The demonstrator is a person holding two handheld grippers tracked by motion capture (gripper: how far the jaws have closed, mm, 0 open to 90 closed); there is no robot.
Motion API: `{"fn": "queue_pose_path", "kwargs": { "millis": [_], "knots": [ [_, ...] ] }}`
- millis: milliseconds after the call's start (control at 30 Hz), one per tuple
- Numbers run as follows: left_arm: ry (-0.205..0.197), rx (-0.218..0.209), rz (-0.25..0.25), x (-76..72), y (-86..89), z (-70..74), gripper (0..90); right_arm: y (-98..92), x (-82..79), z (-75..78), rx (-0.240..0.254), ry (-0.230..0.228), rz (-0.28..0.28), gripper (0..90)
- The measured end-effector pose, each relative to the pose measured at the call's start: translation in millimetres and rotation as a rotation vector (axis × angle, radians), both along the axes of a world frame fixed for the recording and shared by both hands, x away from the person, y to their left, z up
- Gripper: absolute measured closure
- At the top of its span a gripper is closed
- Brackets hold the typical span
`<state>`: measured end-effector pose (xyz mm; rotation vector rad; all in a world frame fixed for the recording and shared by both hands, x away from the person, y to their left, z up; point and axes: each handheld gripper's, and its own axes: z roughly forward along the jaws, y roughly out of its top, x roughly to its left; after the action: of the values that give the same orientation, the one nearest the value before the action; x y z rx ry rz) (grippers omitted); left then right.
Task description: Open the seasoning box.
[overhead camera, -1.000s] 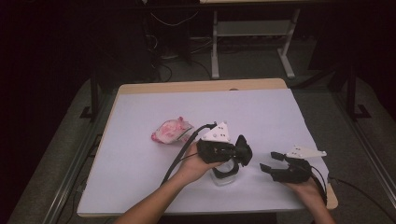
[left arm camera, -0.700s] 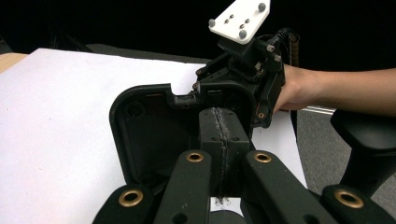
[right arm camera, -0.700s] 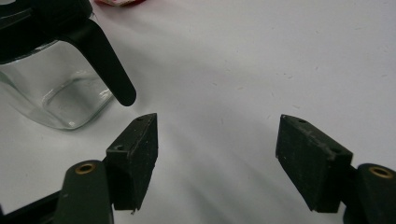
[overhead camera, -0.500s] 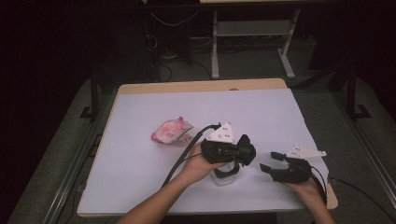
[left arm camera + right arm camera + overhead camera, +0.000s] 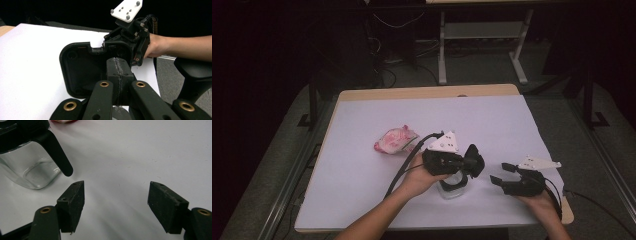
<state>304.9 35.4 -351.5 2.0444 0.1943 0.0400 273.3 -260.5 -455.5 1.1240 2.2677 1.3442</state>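
Note:
A square clear glass jar [image 5: 454,189] stands near the front of the white table [image 5: 492,120]. My left gripper [image 5: 472,162] hovers right over the jar, shut. In the left gripper view its jaws [image 5: 117,65] are pressed together against the jar's black square lid [image 5: 75,72], which stands tilted up; whether they pinch part of it I cannot tell. My right gripper [image 5: 501,173] rests to the jar's right, open with nothing between its jaws. In the right gripper view [image 5: 116,200], the jar [image 5: 30,170] and a black curved handle [image 5: 56,152] sit at upper left.
A crumpled pink and white packet [image 5: 394,140] lies left of the jar. The left gripper's cable [image 5: 404,165] trails toward the front edge. Metal stand legs [image 5: 482,50] sit on the dark floor behind the table.

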Motion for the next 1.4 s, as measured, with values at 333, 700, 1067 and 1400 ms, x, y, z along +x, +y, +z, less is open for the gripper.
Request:
{"fn": "queue_pose_path", "kwargs": {
  "millis": [333, 700, 1067, 1400],
  "knots": [
    [0.019, -0.004, 0.04, -4.1, 24.6, 3.2, 89.9, 0.0, 0.6, -0.2, -0.002, 0.001, 0.0, 29.3],
    [0.021, -0.022, 0.089, -9.7, 59.6, 6.6, 89.9, 0.1, 1.1, -0.4, -0.004, 0.005, -0.002, 29.3],
    [0.04, -0.043, 0.153, -19.8, 97.5, 1.7, 89.9, 0.4, 1.4, -0.5, -0.008, 0.002, -0.005, 29.3],
    [0.058, -0.024, 0.221, -31.6, 131.1, -16.8, 89.9, 0.7, 1.6, -0.7, -0.011, 0.006, -0.007, 29.3]
  ]
}}
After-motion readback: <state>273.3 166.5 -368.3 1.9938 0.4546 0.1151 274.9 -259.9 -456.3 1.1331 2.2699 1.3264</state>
